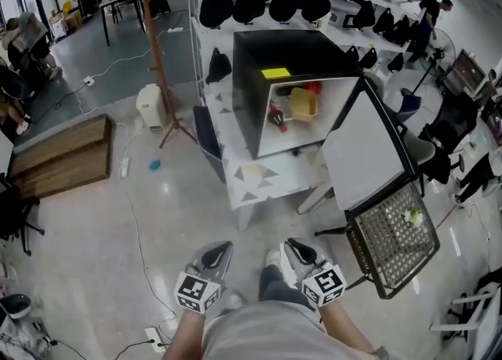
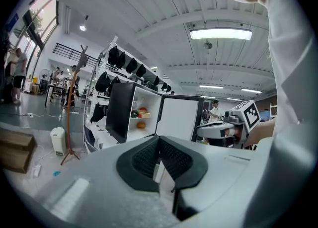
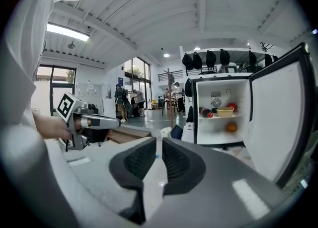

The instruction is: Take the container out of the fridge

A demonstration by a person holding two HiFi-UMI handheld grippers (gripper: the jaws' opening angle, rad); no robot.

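Observation:
A black mini fridge (image 1: 259,60) stands on a white table (image 1: 267,186), with its white door (image 1: 365,154) swung open to the right. On its upper shelf sits the yellow container (image 1: 303,104) (image 3: 224,112) (image 2: 143,115), between a dark red-capped bottle (image 1: 276,119) (image 3: 206,113) and a red item. An orange fruit (image 3: 231,127) lies on the shelf below. Both grippers are low by my body, well short of the fridge. My left gripper (image 1: 218,250) (image 2: 159,140) is shut and empty. My right gripper (image 1: 296,250) (image 3: 159,142) is shut to a thin slit, with nothing in it.
A black wire-mesh chair (image 1: 392,241) stands just right of my path, below the open door. A wooden coat stand (image 1: 161,60), a white canister (image 1: 150,106) and a low wooden platform (image 1: 59,154) are at the left. Shelves of black bags (image 1: 251,1) stand behind the fridge.

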